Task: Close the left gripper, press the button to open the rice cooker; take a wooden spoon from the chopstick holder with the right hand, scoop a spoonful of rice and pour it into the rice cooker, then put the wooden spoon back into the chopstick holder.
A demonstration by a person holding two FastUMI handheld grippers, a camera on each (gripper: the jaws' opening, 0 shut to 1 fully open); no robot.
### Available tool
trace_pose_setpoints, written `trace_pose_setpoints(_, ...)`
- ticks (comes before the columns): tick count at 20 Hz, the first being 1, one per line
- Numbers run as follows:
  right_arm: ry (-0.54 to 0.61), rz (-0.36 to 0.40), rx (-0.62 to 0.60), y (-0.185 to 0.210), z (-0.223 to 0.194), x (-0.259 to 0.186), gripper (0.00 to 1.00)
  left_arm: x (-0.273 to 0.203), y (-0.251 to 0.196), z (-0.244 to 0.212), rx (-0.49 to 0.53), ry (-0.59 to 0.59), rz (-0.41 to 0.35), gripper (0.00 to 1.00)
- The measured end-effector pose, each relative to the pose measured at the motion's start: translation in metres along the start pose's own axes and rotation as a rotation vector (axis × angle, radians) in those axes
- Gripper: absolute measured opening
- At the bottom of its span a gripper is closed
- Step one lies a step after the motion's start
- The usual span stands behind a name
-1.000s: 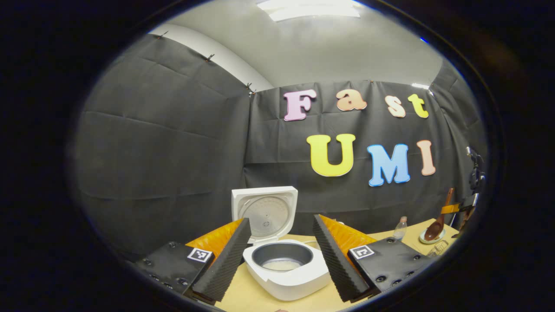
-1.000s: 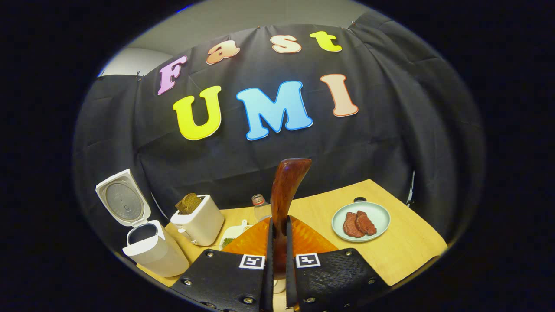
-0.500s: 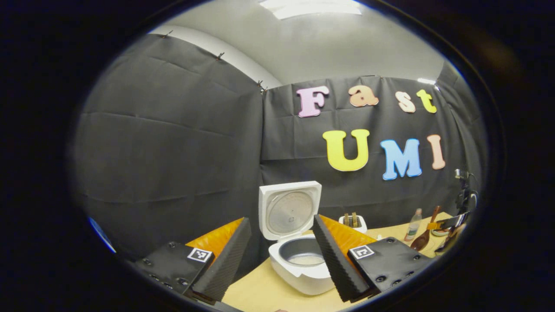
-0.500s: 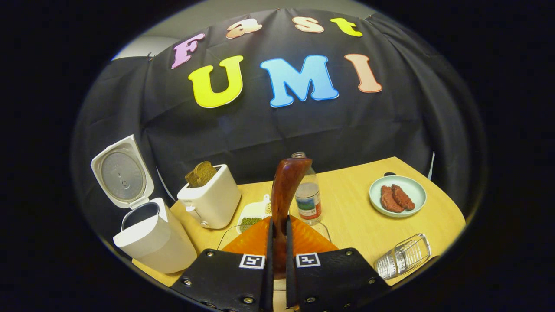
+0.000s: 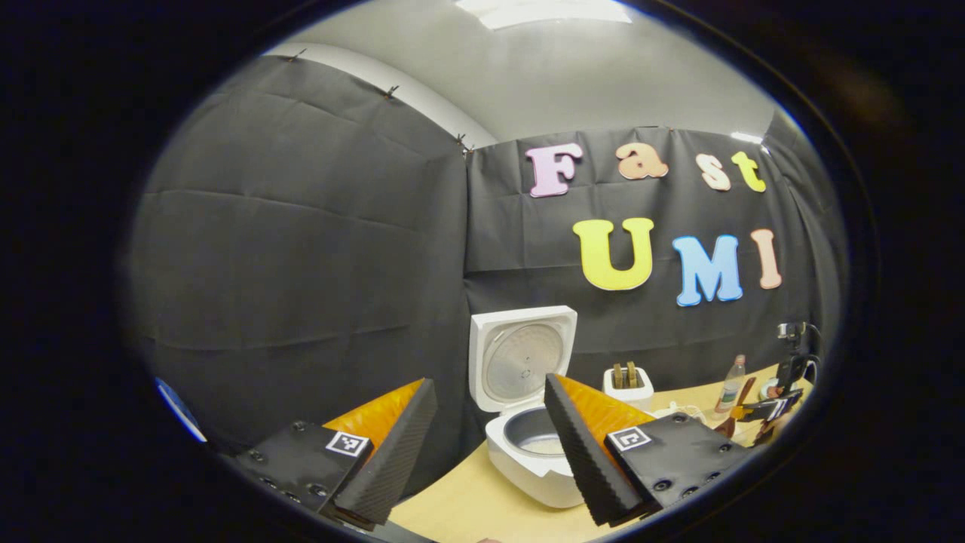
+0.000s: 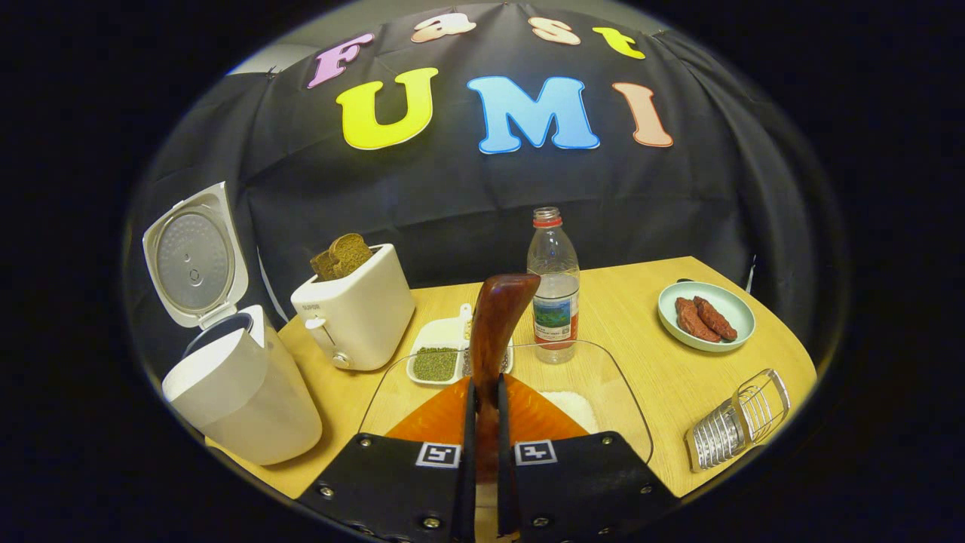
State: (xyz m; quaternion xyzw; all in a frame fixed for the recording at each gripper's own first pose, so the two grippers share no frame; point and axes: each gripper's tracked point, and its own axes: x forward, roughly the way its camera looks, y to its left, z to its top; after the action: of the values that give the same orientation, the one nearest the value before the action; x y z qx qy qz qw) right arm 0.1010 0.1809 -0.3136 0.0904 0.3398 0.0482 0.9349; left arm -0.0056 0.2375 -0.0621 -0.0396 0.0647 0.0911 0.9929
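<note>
The white rice cooker (image 5: pixel 528 467) stands with its lid (image 5: pixel 522 358) up, and some rice lies in its grey pot. My left gripper (image 5: pixel 490 385) is open, held back from the cooker with nothing between its fingers. In the right gripper view the cooker (image 6: pixel 241 400) is at the left. My right gripper (image 6: pixel 485 386) is shut on the handle of the dark wooden spoon (image 6: pixel 494 324), which points up and forward above a clear glass dish (image 6: pixel 603 362) holding white rice. A wire chopstick holder (image 6: pixel 739 418) lies on its side at the right.
On the wooden table (image 6: pixel 641 286) stand a white toaster (image 6: pixel 354 317) with bread, a small white dish of green beans (image 6: pixel 445 358), a water bottle (image 6: pixel 554 286) and a plate of meat (image 6: pixel 705 317). The black cloth wall is close behind.
The right gripper has tilted down with the spoon, bringing the glass dish and chopstick holder into view. The left gripper has drawn back and turned left; the cooker now looks smaller and farther right.
</note>
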Motion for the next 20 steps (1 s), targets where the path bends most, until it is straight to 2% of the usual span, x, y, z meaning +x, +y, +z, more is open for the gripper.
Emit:
trace_pose_setpoints(2,0.025,0.040,0.049,0.010,-0.004,-0.003,0.12,0.002,0.001,-0.003,-0.014,0.009,0.000,0.99)
trace_pose_setpoints(3,0.036,0.060,0.094,0.015,-0.004,-0.004,0.12,0.003,0.002,-0.004,-0.016,0.007,0.001,0.94)
trace_pose_setpoints(4,0.051,0.080,0.147,0.018,-0.006,-0.006,0.12,0.003,0.001,-0.003,-0.016,0.004,0.000,0.99)
trace_pose_setpoints(6,0.079,0.108,0.259,0.020,-0.007,-0.009,0.12,0.002,-0.001,-0.002,-0.018,0.003,-0.002,0.99)
trace_pose_setpoints(12,0.168,0.097,0.703,-0.035,-0.014,-0.005,0.12,0.001,-0.012,0.007,0.000,-0.016,-0.013,0.99)
trace_pose_setpoints(16,0.142,0.091,0.805,-0.061,0.003,-0.010,0.12,-0.001,-0.017,0.010,-0.007,-0.024,-0.011,0.99)
trace_pose_setpoints(17,0.135,0.105,0.829,-0.062,0.010,-0.012,0.12,0.000,-0.019,0.009,-0.012,-0.025,-0.012,0.94)
trace_pose_setpoints(20,0.113,0.170,0.907,-0.055,0.032,-0.019,0.12,0.001,-0.025,0.010,-0.024,-0.027,-0.018,0.94)
